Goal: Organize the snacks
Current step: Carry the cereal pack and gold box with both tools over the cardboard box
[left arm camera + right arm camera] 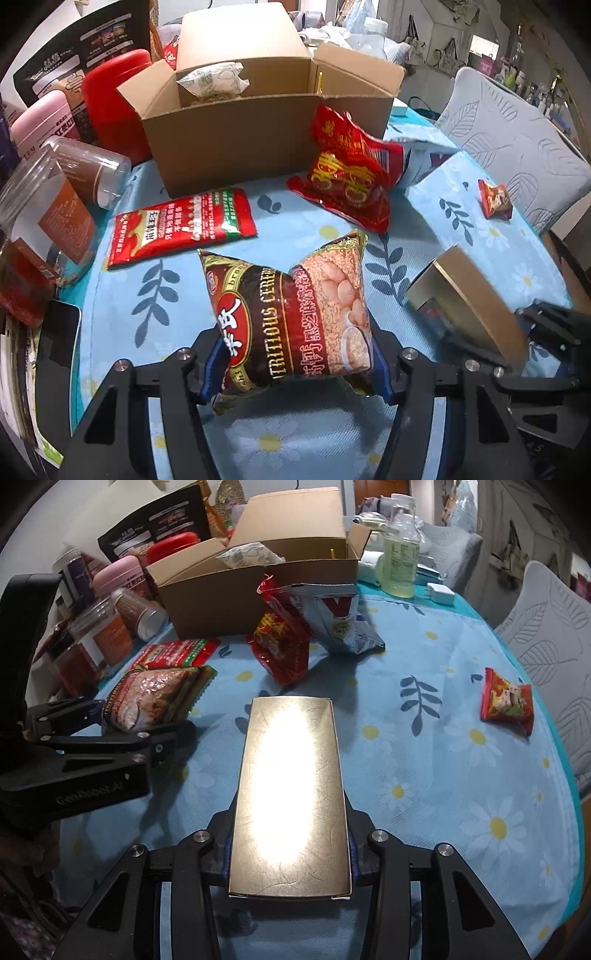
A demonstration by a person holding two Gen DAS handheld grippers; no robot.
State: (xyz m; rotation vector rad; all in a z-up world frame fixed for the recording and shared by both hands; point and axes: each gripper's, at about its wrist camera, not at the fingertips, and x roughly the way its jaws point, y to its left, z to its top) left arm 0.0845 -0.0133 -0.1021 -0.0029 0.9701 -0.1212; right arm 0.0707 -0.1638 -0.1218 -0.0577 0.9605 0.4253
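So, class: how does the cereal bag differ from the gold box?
The cereal bag is soft, puffy and printed in red-brown; the gold box is rigid, flat-sided and plain, shiny.
The left gripper pinches the bag; the right gripper clamps the box.
Both are gripped above the blue floral tablecloth.

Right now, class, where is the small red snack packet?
In both views the small red snack packet lies alone on the blue tablecloth at the right, near the grey chair.
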